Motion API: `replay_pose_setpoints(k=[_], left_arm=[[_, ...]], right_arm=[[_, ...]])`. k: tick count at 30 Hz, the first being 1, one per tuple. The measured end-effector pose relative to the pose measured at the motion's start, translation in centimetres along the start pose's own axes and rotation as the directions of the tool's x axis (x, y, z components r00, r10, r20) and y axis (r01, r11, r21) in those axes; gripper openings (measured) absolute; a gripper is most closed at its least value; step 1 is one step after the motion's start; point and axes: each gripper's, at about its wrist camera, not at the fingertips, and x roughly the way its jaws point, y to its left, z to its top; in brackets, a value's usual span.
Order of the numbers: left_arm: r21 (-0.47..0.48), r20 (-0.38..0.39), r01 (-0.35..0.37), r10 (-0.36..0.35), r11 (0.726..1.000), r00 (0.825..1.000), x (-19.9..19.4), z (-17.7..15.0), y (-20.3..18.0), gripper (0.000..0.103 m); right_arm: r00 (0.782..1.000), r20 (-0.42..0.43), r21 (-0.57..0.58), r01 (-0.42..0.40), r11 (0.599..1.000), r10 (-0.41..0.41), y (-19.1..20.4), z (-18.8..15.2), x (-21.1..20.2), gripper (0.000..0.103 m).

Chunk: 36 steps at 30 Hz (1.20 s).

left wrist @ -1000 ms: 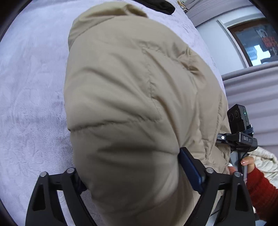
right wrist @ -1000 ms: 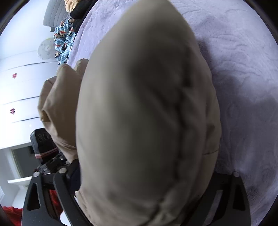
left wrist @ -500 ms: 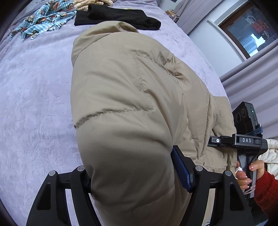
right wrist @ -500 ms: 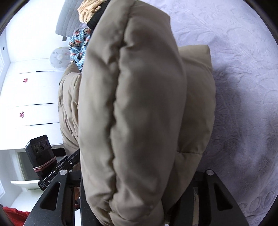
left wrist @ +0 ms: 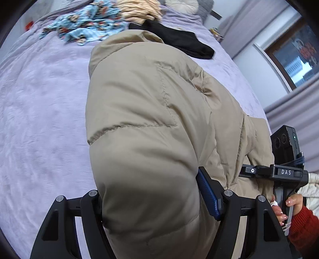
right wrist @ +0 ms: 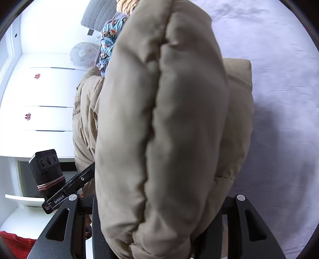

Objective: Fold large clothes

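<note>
A large beige puffer jacket (left wrist: pixel 151 123) fills both views and is held up over the lavender bed cover (left wrist: pixel 39 123). My left gripper (left wrist: pixel 153 203) is shut on a thick fold of the jacket; its blue pad (left wrist: pixel 207 193) presses the fabric. My right gripper (right wrist: pixel 159 215) is shut on another bunched fold of the jacket (right wrist: pixel 163 127). Its fingertips are hidden by the padding. The right gripper's body also shows at the right of the left wrist view (left wrist: pixel 279 171), and the left gripper's body shows at the left of the right wrist view (right wrist: pixel 55 187).
At the far end of the bed lie a black garment (left wrist: pixel 179 39), a blue patterned garment (left wrist: pixel 87 29) and a cream knit (left wrist: pixel 139 8). A window (left wrist: pixel 295 53) and grey curtains are on the right. White cabinets (right wrist: pixel 39 111) stand beside the bed.
Both grippers have lifted and tilted up with the jacket; more of the bed's far end and the clothes there have come into view. Both grips are unchanged.
</note>
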Motion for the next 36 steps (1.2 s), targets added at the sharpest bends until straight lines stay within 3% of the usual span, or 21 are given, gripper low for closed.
replay_pose_setpoints(k=[7,14,16,20,24,27,29,31,32,34,36], left_arm=[[-0.059,0.039,-0.068,0.070,0.996,0.997,-1.2,2.4,10.2,0.073],[-0.152,0.017,-0.103,0.106,0.983,0.994,2.5,2.4,18.2,0.076],[-0.172,0.020,-0.094,0.099,0.981,0.995,3.2,1.6,19.0,0.080],[-0.126,0.036,-0.132,0.137,0.983,0.990,3.0,0.8,18.3,0.082],[-0.060,0.113,-0.242,0.248,0.968,0.962,0.7,1.1,16.6,0.082],[-0.055,0.194,-0.278,0.283,0.959,0.939,-1.7,2.2,16.6,0.082],[-0.085,0.215,-0.273,0.285,0.958,0.934,-2.6,3.6,17.5,0.082],[-0.115,0.214,-0.273,0.293,0.955,0.932,-2.6,4.9,18.6,0.082],[-0.126,0.208,-0.270,0.291,0.955,0.934,-2.2,5.5,19.1,0.082],[-0.128,0.191,-0.266,0.287,0.955,0.939,-1.0,6.4,19.5,0.082],[-0.104,0.169,-0.271,0.286,0.957,0.943,0.6,6.8,19.3,0.082]], right_arm=[[0.998,-0.057,-0.046,-0.018,0.999,0.015,5.2,3.5,8.7,0.048],[0.996,-0.088,-0.040,0.025,0.999,-0.028,6.2,6.9,14.0,0.049],[0.993,-0.098,-0.026,0.063,0.998,-0.066,5.0,6.7,14.2,0.049],[0.992,-0.087,0.037,0.095,0.995,-0.091,4.3,7.5,15.0,0.052],[0.982,-0.057,0.061,0.185,0.981,-0.181,3.9,6.7,13.7,0.060],[0.956,0.005,0.035,0.292,0.956,-0.293,5.2,6.2,11.2,0.060],[0.921,0.079,0.014,0.382,0.924,-0.382,6.5,5.7,8.9,0.059],[0.870,0.213,-0.037,0.461,0.887,-0.444,9.4,4.5,6.9,0.042],[0.861,0.259,-0.058,0.466,0.883,-0.437,10.6,4.1,5.9,0.028],[0.864,0.324,-0.116,0.440,0.890,-0.385,13.3,3.6,4.7,0.025],[0.886,0.317,-0.190,0.408,0.893,-0.337,16.0,4.3,6.7,0.025]])
